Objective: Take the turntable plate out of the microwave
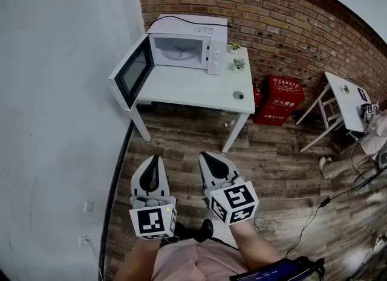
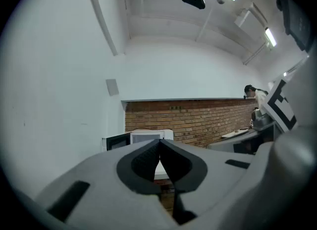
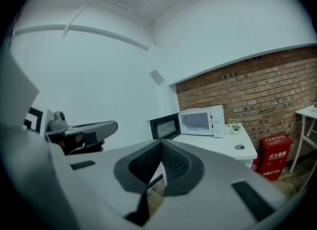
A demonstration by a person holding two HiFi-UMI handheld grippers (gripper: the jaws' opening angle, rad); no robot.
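A white microwave stands on a white table against the brick wall, its door swung open to the left. Inside its cavity lies the round glass turntable plate. The microwave also shows far off in the right gripper view, and partly behind the jaws as the microwave in the left gripper view. My left gripper and right gripper hang side by side over the wooden floor, well short of the table. Both are shut with nothing between the jaws.
Two small potted plants stand right of the microwave, and a small round dark object lies near the table's right front corner. Red fire-extinguisher boxes sit on the floor beside the table. A second white table is at the right. Cables trail across the floor.
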